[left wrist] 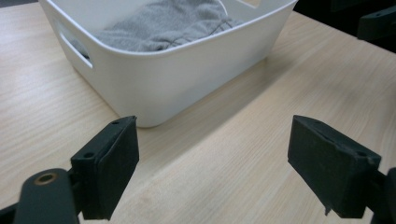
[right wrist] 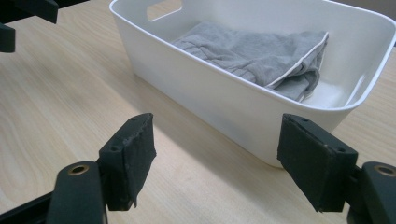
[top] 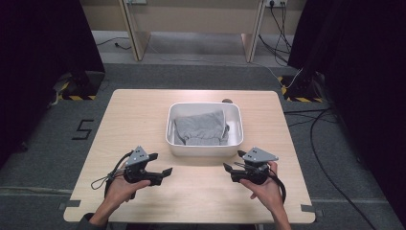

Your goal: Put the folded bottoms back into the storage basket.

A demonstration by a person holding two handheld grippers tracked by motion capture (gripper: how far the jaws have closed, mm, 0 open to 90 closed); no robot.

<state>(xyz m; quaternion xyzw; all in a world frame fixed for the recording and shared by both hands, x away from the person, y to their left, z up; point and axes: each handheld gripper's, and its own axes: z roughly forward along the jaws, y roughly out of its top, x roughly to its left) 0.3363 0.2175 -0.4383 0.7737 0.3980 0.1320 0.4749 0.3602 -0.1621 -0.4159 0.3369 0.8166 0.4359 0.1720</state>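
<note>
Two hand-held black two-jaw grippers hover near the tabletop's front edge, the left gripper (top: 160, 164) toward the front-left corner and the right gripper (top: 233, 161) toward the front-right. Each stands with its jaws wide apart and nothing between them, aimed at the near wall of the white rectangular plastic basket (top: 203, 149) at the middle of the pale wooden table (top: 134, 115).

Inside the basket lies a folded grey fabric garment (top: 200, 127) with a thin white trim, flat on the floor and bunched toward the left wall. Its long axis seems to run across the basket, parallel with the table's front edge, the trimmed fold toward the right.

Reaching in looks risky: a jaw could catch the rim and drag or tip the light basket, and a pinch on the top layer alone would probably unfold the garment as it lifts.
</note>
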